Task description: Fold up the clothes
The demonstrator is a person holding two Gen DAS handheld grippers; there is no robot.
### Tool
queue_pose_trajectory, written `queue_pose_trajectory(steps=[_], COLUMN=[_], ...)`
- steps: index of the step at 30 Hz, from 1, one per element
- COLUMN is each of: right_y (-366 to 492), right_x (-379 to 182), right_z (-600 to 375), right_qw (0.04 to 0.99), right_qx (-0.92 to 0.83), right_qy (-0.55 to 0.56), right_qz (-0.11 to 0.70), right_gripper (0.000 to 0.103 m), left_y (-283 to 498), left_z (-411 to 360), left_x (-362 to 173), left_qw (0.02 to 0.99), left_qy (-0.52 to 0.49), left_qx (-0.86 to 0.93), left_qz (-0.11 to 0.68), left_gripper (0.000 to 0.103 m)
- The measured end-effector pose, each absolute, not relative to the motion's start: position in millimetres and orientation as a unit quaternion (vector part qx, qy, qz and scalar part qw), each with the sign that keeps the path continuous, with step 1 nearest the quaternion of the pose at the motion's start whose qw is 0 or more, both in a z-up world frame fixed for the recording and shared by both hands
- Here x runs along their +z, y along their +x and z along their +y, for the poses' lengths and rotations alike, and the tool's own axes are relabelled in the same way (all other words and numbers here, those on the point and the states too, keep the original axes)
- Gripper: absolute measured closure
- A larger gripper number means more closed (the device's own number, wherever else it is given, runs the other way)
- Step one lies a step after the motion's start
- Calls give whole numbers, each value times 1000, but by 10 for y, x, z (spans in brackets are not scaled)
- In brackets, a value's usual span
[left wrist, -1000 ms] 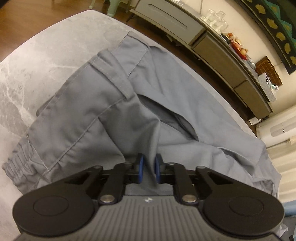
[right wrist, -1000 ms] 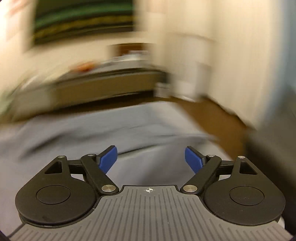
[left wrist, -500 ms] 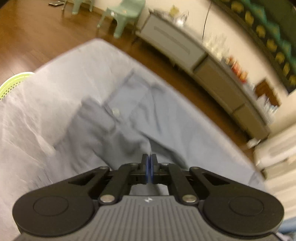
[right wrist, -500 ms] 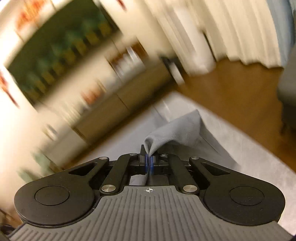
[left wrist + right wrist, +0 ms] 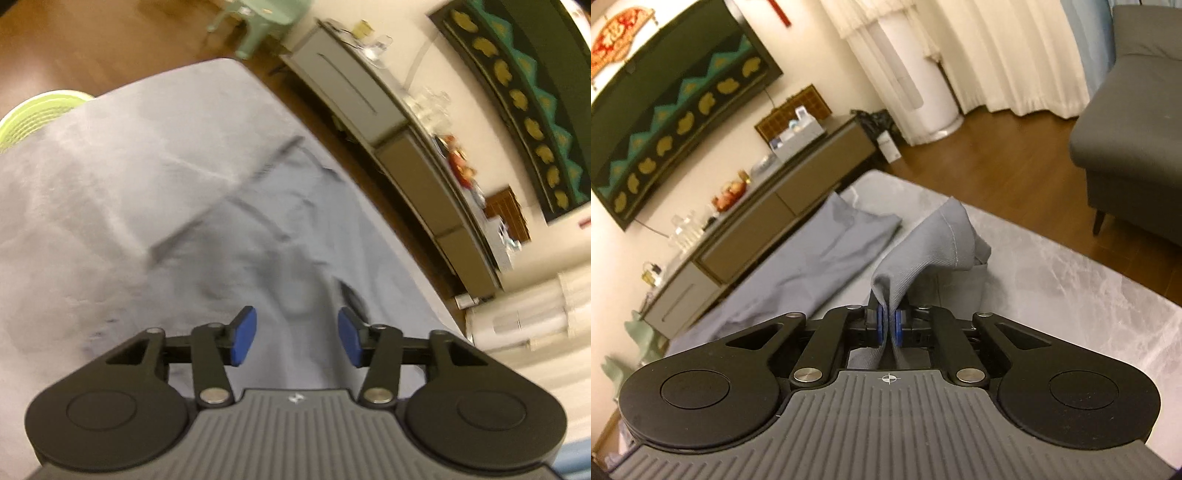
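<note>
one grey garment [image 5: 827, 254], two grippers [image 5: 295, 341] [image 5: 888, 325], one table [image 5: 1071, 280], one sofa [image 5: 1137, 129]

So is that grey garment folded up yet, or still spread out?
Still mostly spread, not folded. The garment lies long across the table, and the right tool pinches one end, lifted off the surface.

grey trousers [image 5: 820, 254] | spread on table | 1 hem lifted

my left wrist camera looks steeply down along my left gripper [image 5: 293, 338] onto the grey trousers [image 5: 258, 236] close below. my right wrist camera looks more shallowly across the table [image 5: 1071, 280]. both views share the trousers and the sideboard [image 5: 413, 173] beyond.
</note>
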State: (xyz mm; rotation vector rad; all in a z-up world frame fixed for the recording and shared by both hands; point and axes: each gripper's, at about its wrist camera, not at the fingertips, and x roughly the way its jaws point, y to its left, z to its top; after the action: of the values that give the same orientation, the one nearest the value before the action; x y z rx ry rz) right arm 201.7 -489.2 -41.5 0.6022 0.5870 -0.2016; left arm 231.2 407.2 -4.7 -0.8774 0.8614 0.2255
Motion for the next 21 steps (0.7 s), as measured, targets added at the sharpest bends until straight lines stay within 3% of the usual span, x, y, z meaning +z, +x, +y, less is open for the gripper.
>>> queue_pose_trajectory(steps=[2, 4, 5, 6, 7, 10, 17, 21], right_y=[1998, 1994, 2010, 2027, 2058, 2241, 2010, 1731], right_x=[-454, -486, -488, -490, -493, -420, 658, 423], right_z=[-4889, -4885, -4874, -4861, -4838, -4815, -4959, -4964], right_qw=[906, 906, 907, 908, 909, 916, 941, 942], right_qx=[-100, -102, -101, -101, -99, -83, 6, 25], right_qy=[290, 288, 283, 278, 268, 255, 315, 276], right_qz=[291, 294, 296, 298, 302, 299, 119, 189], right_gripper=[98, 98, 98, 98, 98, 101, 102, 101], left_y=[2569, 2781, 2883, 2986, 3088, 3180, 2140, 1183], left_z=[3917, 3790, 3730, 3670, 3610, 3667, 3918, 3923], left_x=[-84, -202, -265, -329, -392, -133, 1320, 1060], left_qw=[807, 801, 798, 795, 791, 813, 896, 907], left_qy=[-394, -372, -361, -349, -338, -349, -365, -325], left_qx=[104, 115, 121, 127, 134, 120, 7, 8], left_qz=[428, 454, 467, 480, 492, 450, 252, 268], left_gripper=[32, 34, 47, 90, 102, 102, 102, 102])
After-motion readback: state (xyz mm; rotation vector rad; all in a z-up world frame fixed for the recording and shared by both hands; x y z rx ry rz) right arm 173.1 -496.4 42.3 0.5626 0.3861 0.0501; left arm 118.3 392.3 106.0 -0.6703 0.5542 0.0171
